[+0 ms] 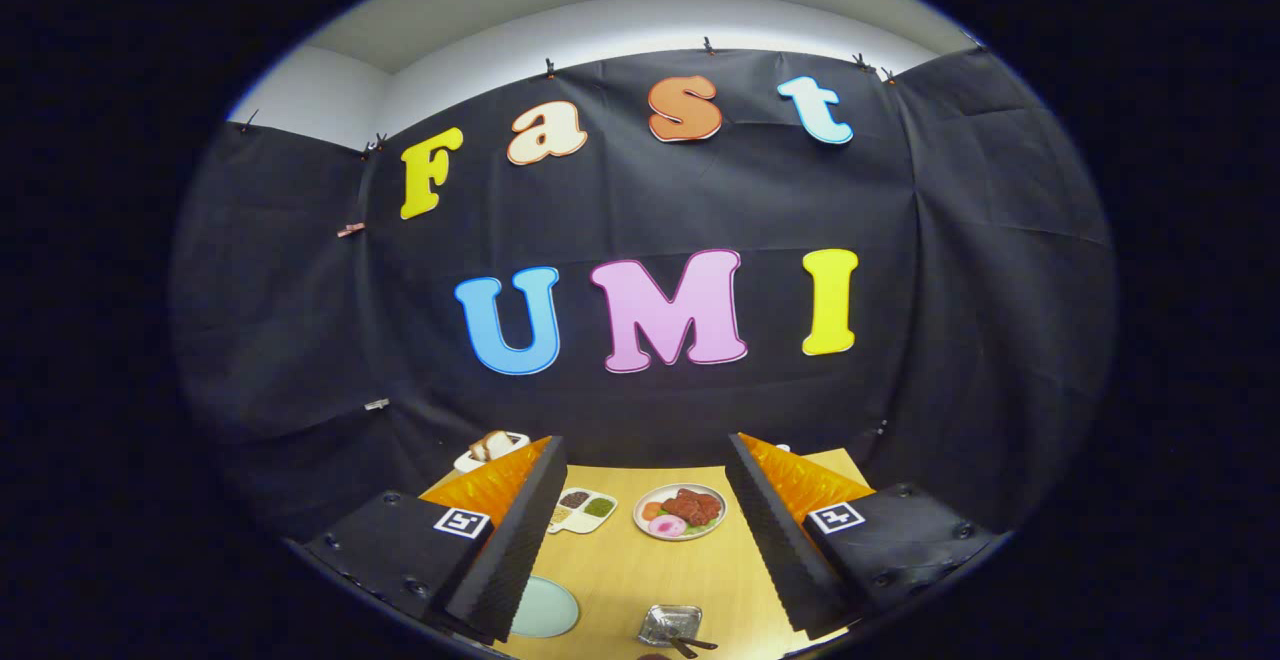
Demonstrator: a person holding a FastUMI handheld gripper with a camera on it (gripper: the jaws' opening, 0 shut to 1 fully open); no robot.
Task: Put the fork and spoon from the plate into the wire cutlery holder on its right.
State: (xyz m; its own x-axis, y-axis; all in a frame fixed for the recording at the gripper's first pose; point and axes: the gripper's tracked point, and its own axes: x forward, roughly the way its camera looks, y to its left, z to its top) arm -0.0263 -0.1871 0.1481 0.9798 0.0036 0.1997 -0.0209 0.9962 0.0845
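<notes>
Cutlery holder (670, 625) low between the spread fingers (790, 550) of the gripper (640, 540), dark utensil handles poking out; pale plate (545, 608) just left; food plate (680, 511) beyond. No readable writing.

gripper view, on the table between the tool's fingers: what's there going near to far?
Open tool, nothing held. Near to far on the table: small shiny metal dish with dark-handled utensils, pale blue-green plate roughly level with it → divided tray of sides and plate of food, about level → black cloth wall.
</notes>
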